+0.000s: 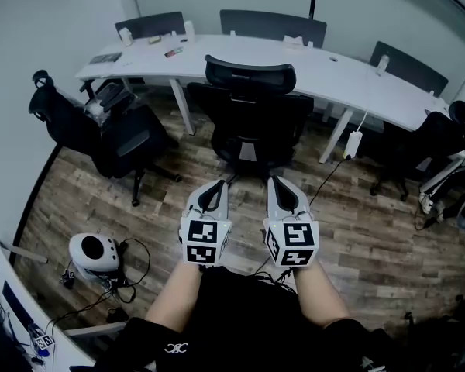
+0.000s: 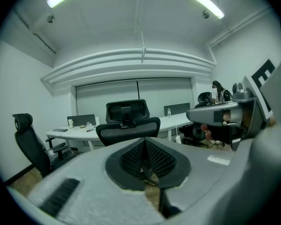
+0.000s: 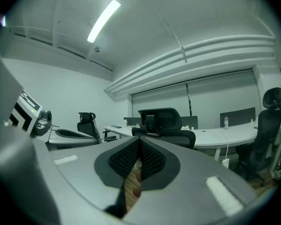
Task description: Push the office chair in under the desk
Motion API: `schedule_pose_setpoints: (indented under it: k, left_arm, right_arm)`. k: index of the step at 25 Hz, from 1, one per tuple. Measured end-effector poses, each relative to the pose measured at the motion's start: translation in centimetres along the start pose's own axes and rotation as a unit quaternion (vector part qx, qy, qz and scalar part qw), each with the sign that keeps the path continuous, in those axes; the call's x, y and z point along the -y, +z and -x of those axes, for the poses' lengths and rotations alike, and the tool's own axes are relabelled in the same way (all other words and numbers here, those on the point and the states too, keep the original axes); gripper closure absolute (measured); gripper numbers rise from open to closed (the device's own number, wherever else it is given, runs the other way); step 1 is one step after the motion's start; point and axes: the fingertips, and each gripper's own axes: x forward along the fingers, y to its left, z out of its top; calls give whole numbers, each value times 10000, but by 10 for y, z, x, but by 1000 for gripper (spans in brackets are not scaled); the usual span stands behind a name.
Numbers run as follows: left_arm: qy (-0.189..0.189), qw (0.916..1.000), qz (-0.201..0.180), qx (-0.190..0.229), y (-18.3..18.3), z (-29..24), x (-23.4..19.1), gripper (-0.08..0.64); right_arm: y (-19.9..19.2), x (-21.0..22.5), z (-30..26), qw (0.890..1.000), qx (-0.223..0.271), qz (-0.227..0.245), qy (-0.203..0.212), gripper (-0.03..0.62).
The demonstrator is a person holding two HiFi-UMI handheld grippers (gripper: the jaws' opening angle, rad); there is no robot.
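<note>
In the head view the black office chair (image 1: 252, 111) stands at the near side of the white desk (image 1: 356, 80), its back toward the left gripper (image 1: 215, 186) and right gripper (image 1: 282, 183), which are held side by side and clear of it. The left gripper view shows jaws clenched together on nothing, with the chair ahead. The right gripper view shows the same.

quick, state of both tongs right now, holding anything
left tongs: closed, holding nothing
right tongs: closed, holding nothing
</note>
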Motion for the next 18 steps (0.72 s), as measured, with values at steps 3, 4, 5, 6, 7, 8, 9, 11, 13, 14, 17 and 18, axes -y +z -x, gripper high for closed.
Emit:
schedule_pose_setpoints:
  k: [3, 4, 5, 6, 7, 8, 9, 11, 13, 14, 17, 18]
  left_arm:
    - [64, 10000, 19, -62, -5, 2, 2, 552]
    - [88, 9999, 30, -80, -6, 2, 1, 552]
    - [118, 9999, 33, -99, -6, 2, -1, 552]
    - [154, 9998, 25, -116, -7, 1, -3, 552]
    - [189, 9997, 8, -127, -7, 0, -5, 552]
    - [217, 9997, -16, -132, -7, -1, -6, 552]
    - [234, 9996, -42, -129, -7, -3, -6, 552]
    - [234, 9996, -72, -107, -6, -9, -6, 552]
    - [204, 9998, 5, -65, -5, -17, -8, 552]
    - [189, 9998, 70, -27, -4, -21, -10, 552]
    - [176, 9997, 139, 46, -1, -38, -19, 552]
    - [169, 9998, 124, 45, 0, -45, -23, 552]
  right_arm:
    - [-4, 5, 3, 10000, -60, 14, 31, 584]
    - [-4, 7, 3, 10000, -72, 19, 29, 584]
    - [-5, 8, 3, 10000, -80, 25, 26, 584]
    - [-5, 10, 3, 10000, -85, 31, 23, 584]
    - [-6, 11, 3, 10000, -89, 36, 18, 584]
    - [-6, 13, 2, 9999, -96, 40, 8, 584]
    - [-7, 15, 1, 9999, -104, 46, -3, 584]
    - [-10, 19, -4, 9999, -121, 72, -27, 584]
    - [-11, 24, -11, 9998, -133, 133, -43, 584]
    - [-11, 26, -14, 9997, -126, 178, -56, 584]
    - [-9, 36, -28, 9993, -60, 315, -175, 583]
    - [-8, 40, -33, 9992, -45, 340, -222, 583]
